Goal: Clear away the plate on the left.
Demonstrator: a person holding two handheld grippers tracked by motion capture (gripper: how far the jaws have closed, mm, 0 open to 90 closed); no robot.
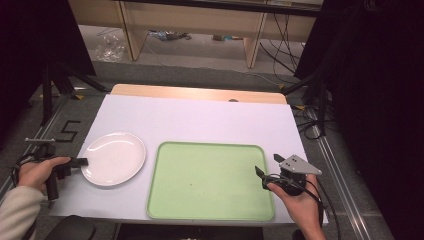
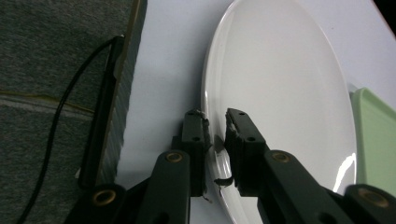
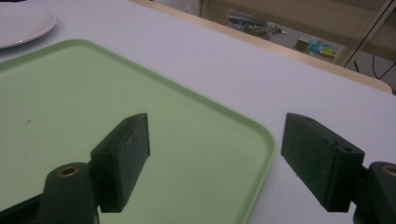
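A white plate (image 1: 114,158) lies on the left part of the table, next to an empty green tray (image 1: 210,181). My left gripper (image 1: 83,162) is at the plate's left rim. In the left gripper view its jaws pinch the rim of the plate (image 2: 275,88), so the left gripper (image 2: 215,135) is shut on it. My right gripper (image 1: 267,165) hovers at the tray's right edge. In the right gripper view the right gripper (image 3: 215,149) stands wide open over the tray's (image 3: 70,98) corner with nothing between its jaws. The plate (image 3: 18,23) shows far off at upper left.
A white sheet (image 1: 200,117) covers the table, with a wooden strip (image 1: 200,93) along the back edge. Black stands (image 1: 47,95) and cables (image 1: 310,125) flank the table on the grey floor. Wooden shelving (image 1: 195,25) stands beyond.
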